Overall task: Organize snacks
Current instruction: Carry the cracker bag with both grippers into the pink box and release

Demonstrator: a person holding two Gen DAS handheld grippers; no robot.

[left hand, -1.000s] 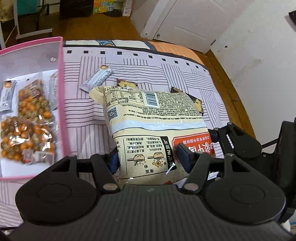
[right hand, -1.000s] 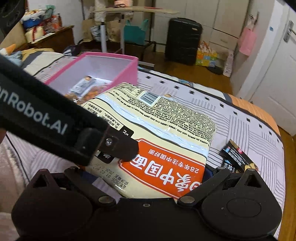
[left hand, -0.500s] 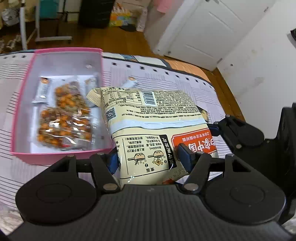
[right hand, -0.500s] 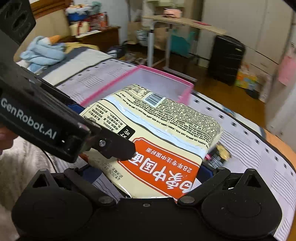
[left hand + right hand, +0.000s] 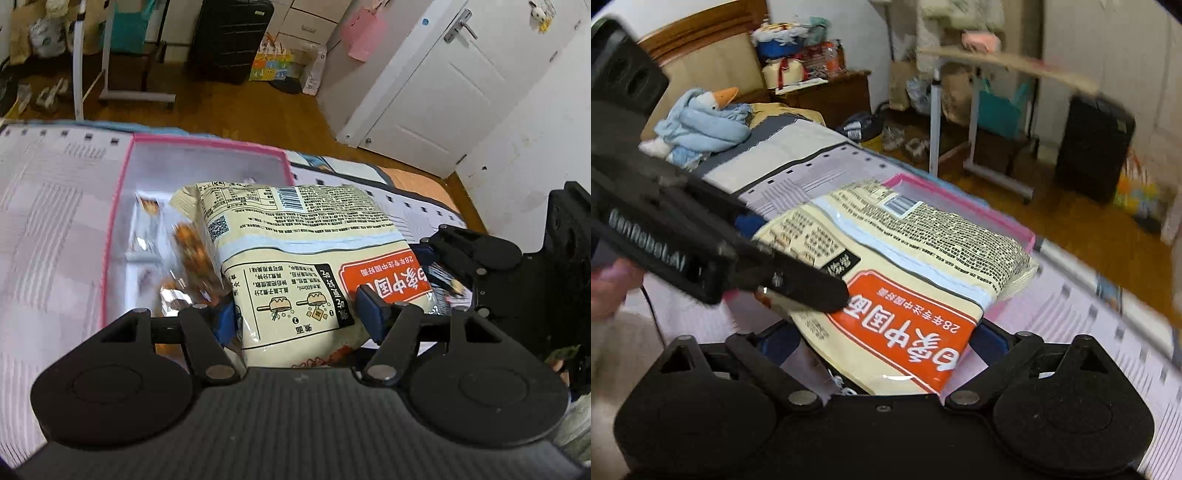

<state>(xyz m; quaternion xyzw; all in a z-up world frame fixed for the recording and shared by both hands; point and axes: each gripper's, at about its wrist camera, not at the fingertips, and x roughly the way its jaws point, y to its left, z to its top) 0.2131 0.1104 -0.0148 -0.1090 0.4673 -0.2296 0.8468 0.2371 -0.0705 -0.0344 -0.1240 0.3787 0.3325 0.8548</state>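
Two grippers clamp noodle pack [image 5: 295, 236], "28年专注中国好面".

Noodle pack [image 5: 306, 258] now carried over pink box [image 5: 207, 147].

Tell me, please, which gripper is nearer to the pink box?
Left. The left gripper holds the bag over the box's near edge; the right gripper holds the bag's other side, off beside the box.

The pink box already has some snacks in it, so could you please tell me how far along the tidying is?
Done: small snack packets lie in the pink box. In hand: both claws, left and right, grip the big noodle bag above the box. Left: lowering it in and releasing.
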